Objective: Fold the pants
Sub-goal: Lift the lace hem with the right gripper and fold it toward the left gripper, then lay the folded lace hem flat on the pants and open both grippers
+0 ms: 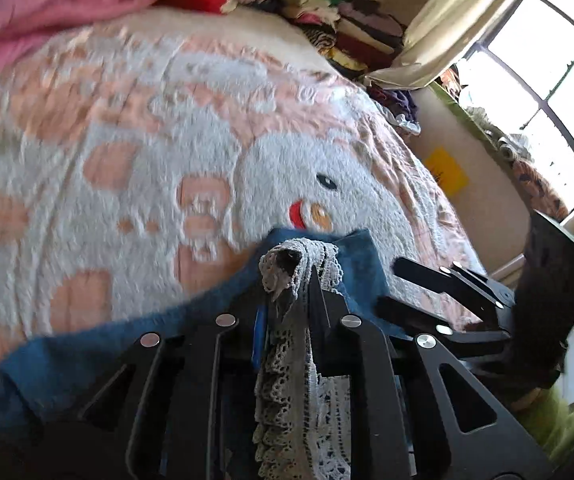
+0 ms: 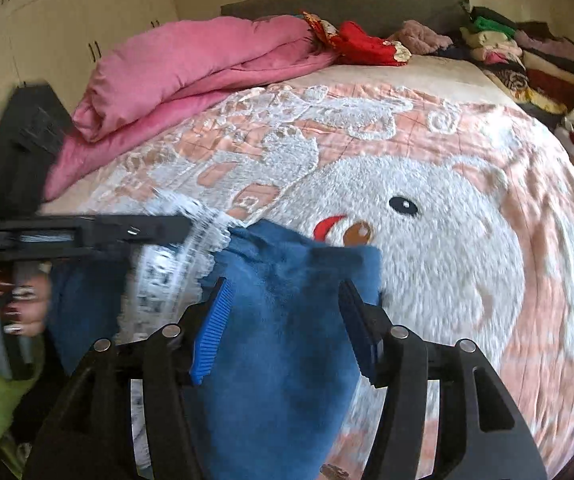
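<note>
Task item: blue fleece pants (image 2: 287, 320) with a white lace trim (image 1: 299, 280), bunched at the near edge of the bed (image 2: 467, 240), on the bedspread just below its bear-face pattern.

Left gripper (image 1: 299, 276): fingers closed on the lace trim; the lace is pinched between them and hangs down through the linkage.

Right gripper (image 2: 287, 320): fingers spread apart, blue pads either side of the fleece; the pads do not press on the cloth in view. Nothing gripped.

Person: a hand (image 2: 15, 304) holds the left gripper's handle at the left of the right wrist view.

Risk, single-point hold: only the lace is clamped. Judged cause of failure: thin openwork trim may slip out or stretch under the weight of the fleece.

Risk, snagging: lace loops lie against the left linkage pins. A pull could catch and tear them.

Risk, uneven fold: with the right fingers unclosed, the fleece may sag or twist, so the legs would not align.

Risk, wrong layer: closing the right fingers here may take several layers or bedspread pile along with the pants.

Surroundings: pink quilt (image 2: 191, 64) and stacked clothes (image 2: 527, 56) lie well apart, toward the headboard; no likely interference.
</note>
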Tool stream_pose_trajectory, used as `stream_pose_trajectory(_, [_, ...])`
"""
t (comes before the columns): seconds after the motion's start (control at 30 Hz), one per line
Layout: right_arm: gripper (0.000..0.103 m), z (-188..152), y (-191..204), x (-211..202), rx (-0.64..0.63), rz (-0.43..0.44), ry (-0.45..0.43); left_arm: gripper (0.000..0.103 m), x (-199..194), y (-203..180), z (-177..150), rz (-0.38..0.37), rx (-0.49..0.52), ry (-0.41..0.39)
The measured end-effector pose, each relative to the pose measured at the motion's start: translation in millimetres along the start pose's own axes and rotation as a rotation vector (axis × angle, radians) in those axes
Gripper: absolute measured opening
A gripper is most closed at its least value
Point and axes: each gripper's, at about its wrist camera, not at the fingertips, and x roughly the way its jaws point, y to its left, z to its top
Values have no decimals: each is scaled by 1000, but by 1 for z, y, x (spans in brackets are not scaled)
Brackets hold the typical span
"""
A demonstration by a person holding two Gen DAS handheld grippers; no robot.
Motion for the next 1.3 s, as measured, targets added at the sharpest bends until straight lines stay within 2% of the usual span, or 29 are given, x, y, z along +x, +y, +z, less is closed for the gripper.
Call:
stream_pose_trajectory(0.07, [54,-1,-2,17,-23,-51,51,12,10,4,2,70,10,35])
stream_pose_trajectory(0.1, [54,-3,-4,24,-37,-85,74,13,20,13,-1,117,-7,77])
stream_pose_trajectory(0.17, [54,-9,-7,36,-64,-118,98,21,27,24,-5,115,-47,101])
stream_pose_trajectory(0.27, [55,-15,-10,34,-58,-115,80,32,30,30,-9,131,-52,87])
stream_pose_trajectory(0.37, [55,-17,-12,26,-43,-105,65,33,24,30,-9,124,-61,71])
stream_pose_trajectory(0.43, [63,-19,-11,16,-37,-97,53,34,13,27,-10,123,-53,45])
stream_pose_trajectory(0.53, [69,-23,-11,-7,-15,-83,10,39,-3,19,-12,148,-32,2])
stream_pose_trajectory(0.67, [79,-28,-4,-32,-3,-68,-29,55,-25,13,-20,160,-18,-31])
stream_pose_trajectory(0.77, [80,-35,3,-51,-4,-52,-55,60,-37,9,-26,164,-6,-45])
stream_pose_trajectory(0.83, [90,-40,8,-63,-8,-48,-72,66,-44,8,-31,165,-14,-51])
stream_pose_trajectory(0.87, [90,-42,10,-67,-10,-48,-80,70,-48,9,-34,162,-21,-52])
stream_pose_trajectory(1.2, [90,-59,24,-92,-32,-37,-95,70,-76,11,-61,156,-67,-56])
stream_pose_trajectory(1.3, [89,-66,29,-96,-50,-3,-79,70,-80,8,-70,132,-78,-38])
